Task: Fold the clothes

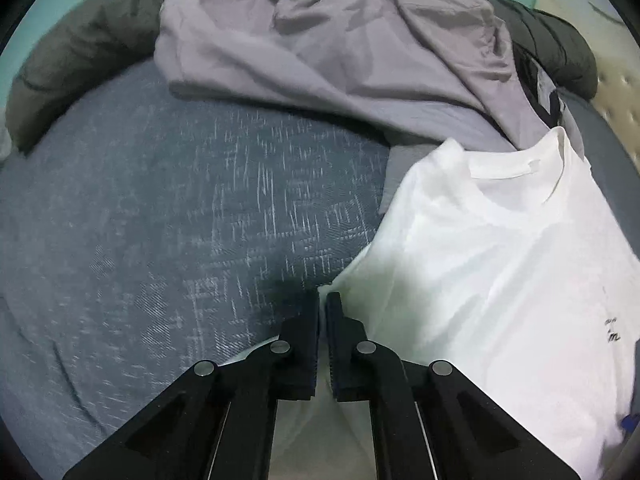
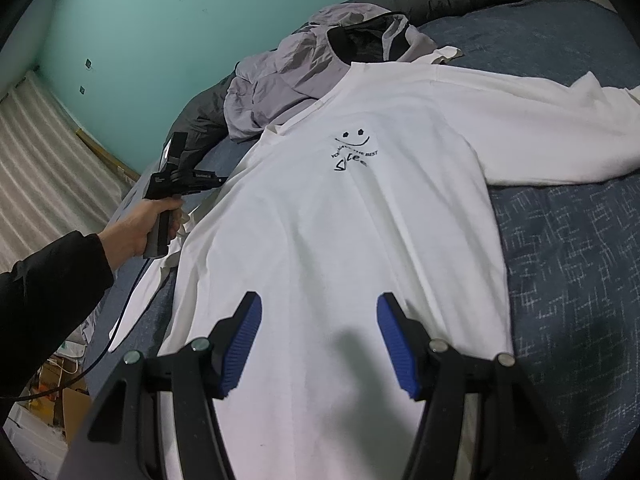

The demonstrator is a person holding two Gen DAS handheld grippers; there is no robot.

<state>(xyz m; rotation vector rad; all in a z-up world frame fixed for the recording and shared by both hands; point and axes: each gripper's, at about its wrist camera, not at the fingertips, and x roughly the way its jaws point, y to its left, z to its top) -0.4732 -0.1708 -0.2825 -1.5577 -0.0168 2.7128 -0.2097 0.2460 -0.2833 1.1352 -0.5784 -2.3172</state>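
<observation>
White T-shirt (image 2: 340, 220) edge between shut jaws

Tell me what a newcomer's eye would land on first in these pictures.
The white T-shirt spread flat on the blue bedspread, its smiley print near the chest, dominates. The left gripper is shut at the shirt's left edge, while the right gripper hangs open over its lower part. Behind the collar sits a crumpled lilac garment.
</observation>
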